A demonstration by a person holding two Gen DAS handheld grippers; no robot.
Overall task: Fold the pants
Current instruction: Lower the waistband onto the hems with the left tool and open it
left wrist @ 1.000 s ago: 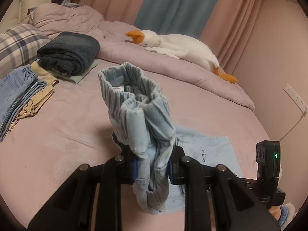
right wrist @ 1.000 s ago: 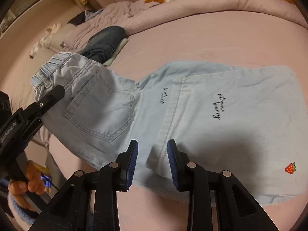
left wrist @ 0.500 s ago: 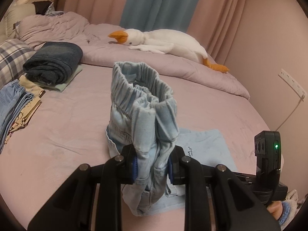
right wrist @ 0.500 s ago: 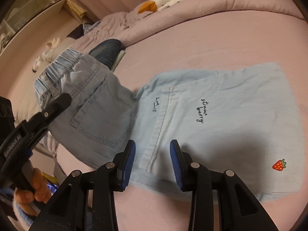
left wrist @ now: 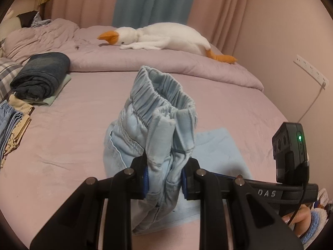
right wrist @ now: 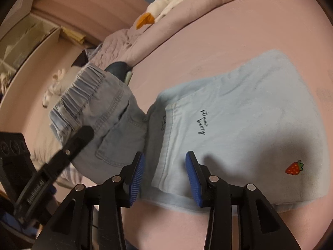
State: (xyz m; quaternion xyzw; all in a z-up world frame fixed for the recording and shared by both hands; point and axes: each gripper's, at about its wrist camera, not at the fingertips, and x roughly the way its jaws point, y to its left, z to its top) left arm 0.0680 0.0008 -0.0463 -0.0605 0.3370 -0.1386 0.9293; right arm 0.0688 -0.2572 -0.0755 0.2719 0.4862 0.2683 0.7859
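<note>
Light blue denim pants [right wrist: 239,112] lie on the pink bed, legs folded flat, with a strawberry patch [right wrist: 294,167] near the right. My left gripper [left wrist: 165,179] is shut on the bunched waist end [left wrist: 162,112], holding it lifted above the legs; the elastic waistband stands upright in front of the camera. In the right wrist view the raised waist part [right wrist: 100,108] hangs at the left with the left gripper's black finger [right wrist: 70,145] on it. My right gripper [right wrist: 164,177] hovers open just above the near edge of the flat legs, nothing between its blue pads.
A white plush goose [left wrist: 162,37] lies on the rumpled duvet [left wrist: 145,62] at the back. A rolled dark garment [left wrist: 41,75] and a stack of folded clothes [left wrist: 12,125] sit at the left. A wall with a power strip [left wrist: 310,73] is at the right.
The left gripper has carried the waist end up and toward the legs. The right gripper has opened wider over the near edge of the legs.
</note>
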